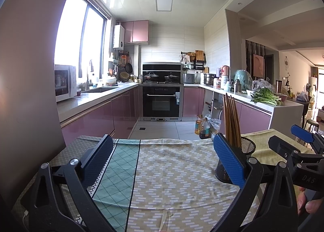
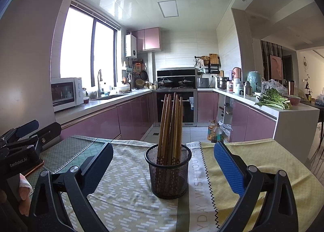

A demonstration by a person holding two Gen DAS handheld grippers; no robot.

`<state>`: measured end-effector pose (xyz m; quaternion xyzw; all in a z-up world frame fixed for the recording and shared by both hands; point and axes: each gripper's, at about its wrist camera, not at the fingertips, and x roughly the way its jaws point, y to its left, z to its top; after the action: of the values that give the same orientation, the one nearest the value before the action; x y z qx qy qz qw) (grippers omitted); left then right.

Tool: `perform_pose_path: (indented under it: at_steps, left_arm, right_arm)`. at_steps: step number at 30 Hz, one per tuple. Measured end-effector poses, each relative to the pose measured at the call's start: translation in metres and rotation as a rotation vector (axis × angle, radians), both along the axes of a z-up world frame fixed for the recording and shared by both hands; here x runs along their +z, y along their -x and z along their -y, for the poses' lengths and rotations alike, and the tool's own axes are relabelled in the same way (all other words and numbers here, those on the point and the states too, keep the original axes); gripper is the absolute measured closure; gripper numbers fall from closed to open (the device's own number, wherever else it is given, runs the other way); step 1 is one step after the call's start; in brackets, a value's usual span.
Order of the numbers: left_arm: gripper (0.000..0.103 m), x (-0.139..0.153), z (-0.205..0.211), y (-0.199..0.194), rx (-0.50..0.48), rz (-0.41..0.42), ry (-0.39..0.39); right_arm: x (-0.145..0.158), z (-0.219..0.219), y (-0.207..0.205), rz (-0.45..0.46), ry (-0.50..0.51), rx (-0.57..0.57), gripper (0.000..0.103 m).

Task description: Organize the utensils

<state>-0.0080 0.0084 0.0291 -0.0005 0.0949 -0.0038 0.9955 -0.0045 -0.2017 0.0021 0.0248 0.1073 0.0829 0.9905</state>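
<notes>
A black mesh cup [image 2: 168, 171] stands upright on the cloth-covered table [image 2: 125, 191]. Several brown wooden chopsticks [image 2: 171, 122] stand in it, leaning slightly. My right gripper [image 2: 163, 163] is open and empty, its jaws standing either side of the cup without touching it. My left gripper [image 1: 163, 159] is open and empty over the bare cloth, to the left of the cup [image 1: 246, 155]; the cup is partly hidden behind its right finger [image 1: 228, 163]. The chopsticks [image 1: 231, 118] rise above that finger.
The table carries patterned green and yellow cloths [image 1: 172, 181]. Beyond its far edge are the kitchen floor, pink cabinets and an oven [image 2: 175, 108]. Oil bottles [image 2: 214, 130] stand on the floor. Greens [image 2: 273, 100] lie on the right counter. A phone [image 2: 34, 168] lies under the left gripper.
</notes>
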Motion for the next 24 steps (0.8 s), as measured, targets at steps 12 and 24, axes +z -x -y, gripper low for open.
perform_pose_path:
  at_steps: [12,24]
  left_arm:
    - [0.005,-0.003,0.000,-0.002,-0.003,-0.005,0.006]
    - [0.005,-0.016,-0.002,-0.016,-0.013,-0.102,0.000]
  right_arm:
    - [-0.002,0.000,0.000,-0.003,-0.005,-0.002,0.007]
    - [-0.013,0.022,-0.015,-0.080,0.001,-0.034,0.007]
